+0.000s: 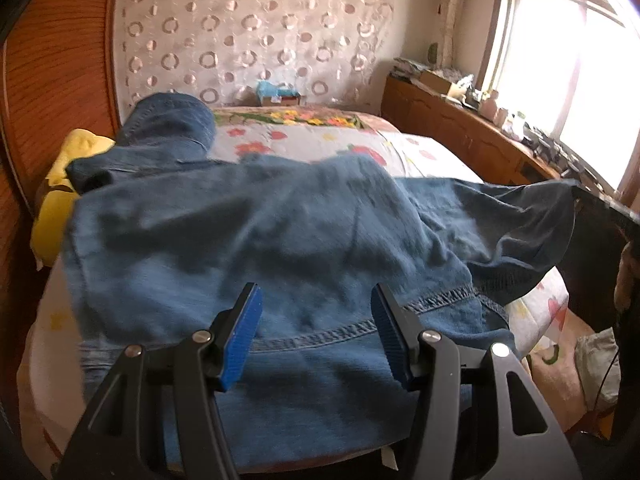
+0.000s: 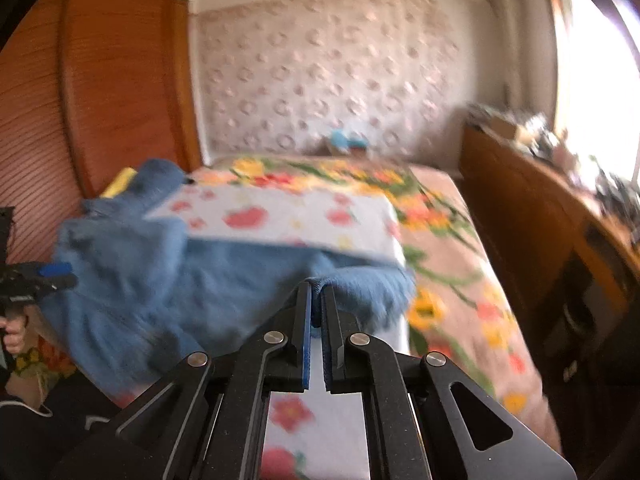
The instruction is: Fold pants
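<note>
Blue denim pants lie crumpled across the near end of the floral bed. My left gripper is open just above the pants' stitched hem, touching nothing. In the right wrist view my right gripper is shut on a folded edge of the pants and holds it lifted off the bed. That view is blurred. The left gripper shows at its far left edge, with a hand below it. One pant end is bunched up high at the far left.
A wooden headboard stands at the left, with a yellow cloth beside it. A wooden cabinet with clutter runs under the bright window on the right. A patterned curtain covers the far wall. A blue item sits at the bed's far end.
</note>
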The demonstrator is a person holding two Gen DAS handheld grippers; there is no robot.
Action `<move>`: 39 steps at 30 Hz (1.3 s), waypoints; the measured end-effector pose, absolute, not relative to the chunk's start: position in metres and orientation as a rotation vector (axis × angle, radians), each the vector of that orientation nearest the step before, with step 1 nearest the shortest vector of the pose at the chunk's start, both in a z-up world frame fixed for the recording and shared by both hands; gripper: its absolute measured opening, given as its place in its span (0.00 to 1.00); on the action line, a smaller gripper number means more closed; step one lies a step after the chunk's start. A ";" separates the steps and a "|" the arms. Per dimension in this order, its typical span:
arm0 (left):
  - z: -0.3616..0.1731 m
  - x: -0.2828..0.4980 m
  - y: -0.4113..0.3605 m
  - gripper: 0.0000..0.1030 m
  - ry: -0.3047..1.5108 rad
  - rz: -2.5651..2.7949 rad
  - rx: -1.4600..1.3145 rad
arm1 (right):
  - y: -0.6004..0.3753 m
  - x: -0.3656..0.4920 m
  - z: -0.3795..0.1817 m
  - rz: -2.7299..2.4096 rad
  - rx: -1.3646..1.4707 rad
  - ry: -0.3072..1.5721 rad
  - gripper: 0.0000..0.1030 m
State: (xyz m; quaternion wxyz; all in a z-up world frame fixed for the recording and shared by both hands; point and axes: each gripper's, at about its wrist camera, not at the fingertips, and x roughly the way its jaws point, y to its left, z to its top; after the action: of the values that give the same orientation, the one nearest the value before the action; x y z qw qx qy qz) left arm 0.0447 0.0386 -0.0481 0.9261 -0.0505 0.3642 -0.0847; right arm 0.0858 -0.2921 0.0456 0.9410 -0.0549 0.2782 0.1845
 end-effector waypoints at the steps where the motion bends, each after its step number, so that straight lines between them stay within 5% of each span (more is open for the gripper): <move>1: -0.046 0.043 0.040 0.54 0.742 -0.169 -0.104 | -0.282 0.087 0.054 0.402 -0.123 0.554 0.02; 14: -0.018 0.006 0.103 0.54 0.668 -0.064 -0.140 | -0.064 0.079 0.143 0.917 -0.280 0.399 0.02; 18: -0.020 0.002 0.116 0.54 0.666 -0.044 -0.156 | -0.019 0.085 0.126 0.999 -0.288 0.474 0.07; 20: -0.023 0.002 0.121 0.54 0.672 -0.041 -0.158 | -0.014 0.092 0.116 0.969 -0.284 0.497 0.29; 25: -0.030 0.005 0.117 0.54 0.683 -0.060 -0.158 | -0.030 0.104 0.093 0.920 -0.276 0.552 0.30; 29: -0.039 0.013 0.105 0.54 0.701 -0.101 -0.146 | -0.061 0.116 0.066 0.844 -0.243 0.611 0.49; 39: -0.034 0.019 0.063 0.54 0.673 -0.217 -0.085 | -0.110 0.138 -0.018 0.732 -0.174 0.794 0.51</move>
State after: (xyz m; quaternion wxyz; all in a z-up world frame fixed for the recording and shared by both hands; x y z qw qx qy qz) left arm 0.0190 0.0627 -0.0341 0.9372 -0.0417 0.3296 -0.1064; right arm 0.1380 -0.1103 -0.0182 0.8540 -0.0827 0.3775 0.3482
